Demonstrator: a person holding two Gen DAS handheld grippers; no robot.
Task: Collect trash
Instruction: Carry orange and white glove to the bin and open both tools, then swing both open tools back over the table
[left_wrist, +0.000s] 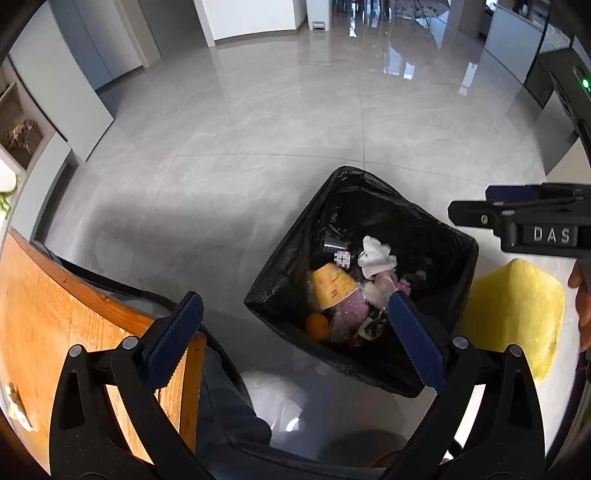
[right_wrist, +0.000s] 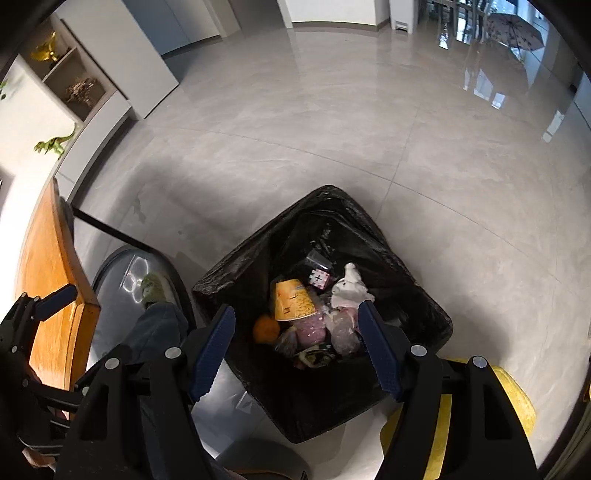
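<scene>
A square bin lined with a black bag (left_wrist: 436, 236) stands on the grey floor; it also shows in the right wrist view (right_wrist: 236, 273). Inside lie a yellow paper cup (left_wrist: 332, 284) (right_wrist: 293, 301), a white crumpled tissue (left_wrist: 376, 254) (right_wrist: 351, 284), an orange (left_wrist: 317, 326) (right_wrist: 266, 329), a pink packet (right_wrist: 312, 328) and clear plastic wrap (right_wrist: 343, 332). My left gripper (left_wrist: 295, 339) is open and empty above the bin's near left corner. My right gripper (right_wrist: 297, 350) is open and empty above the bin's contents. The right gripper also shows in the left wrist view (left_wrist: 517, 221).
A wooden table edge (left_wrist: 44, 325) (right_wrist: 48, 266) lies at the left. A yellow stool (left_wrist: 517, 317) (right_wrist: 517, 398) stands right of the bin. A grey chair base (right_wrist: 129, 273) and the person's leg (right_wrist: 155, 332) are left of the bin. Shelving (right_wrist: 77, 88) lines the far left wall.
</scene>
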